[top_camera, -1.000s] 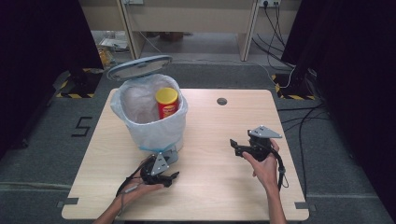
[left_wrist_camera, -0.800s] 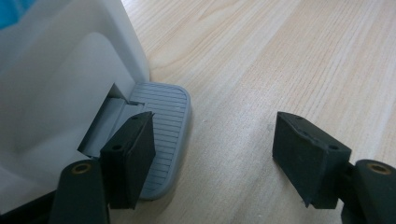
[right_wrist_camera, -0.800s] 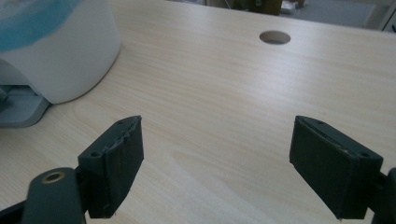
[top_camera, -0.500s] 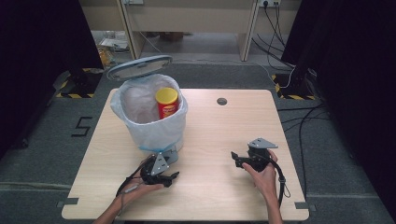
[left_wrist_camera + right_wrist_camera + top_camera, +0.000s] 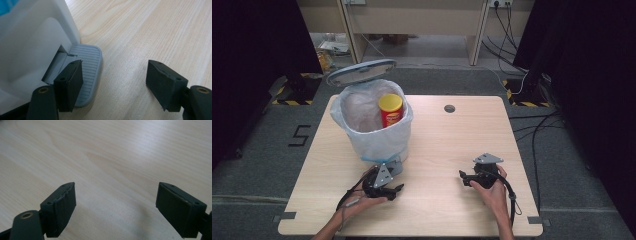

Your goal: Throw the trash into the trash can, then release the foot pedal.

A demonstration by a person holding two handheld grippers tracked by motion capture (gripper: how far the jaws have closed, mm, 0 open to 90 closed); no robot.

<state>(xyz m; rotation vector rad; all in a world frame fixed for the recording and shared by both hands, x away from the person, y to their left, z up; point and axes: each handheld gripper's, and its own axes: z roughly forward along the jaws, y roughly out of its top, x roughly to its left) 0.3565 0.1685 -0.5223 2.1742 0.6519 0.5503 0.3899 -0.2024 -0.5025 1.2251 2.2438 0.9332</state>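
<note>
A white pedal bin [image 5: 373, 135] with a plastic liner stands on the wooden table [image 5: 447, 140], its grey lid [image 5: 361, 72] raised. Inside the bin a red can with a yellow cap [image 5: 390, 110] stands upright. My left gripper [image 5: 396, 190] lies low on the table just in front of the bin, open; in the left gripper view one jaw rests over the grey ribbed foot pedal [image 5: 88, 66] at the bin's base [image 5: 32, 42]. My right gripper [image 5: 463, 176] is open near the table's front right, with bare wood [image 5: 105, 157] between its jaws.
A round cable hole [image 5: 449, 108] sits at the table's far middle. Cables [image 5: 532, 130] run over the floor to the right. A wooden desk frame [image 5: 412, 20] stands beyond the table. The table's front edge lies just behind both hands.
My right gripper has come down and toward the front edge, settling lower near the table. The left gripper has stayed at the pedal.
</note>
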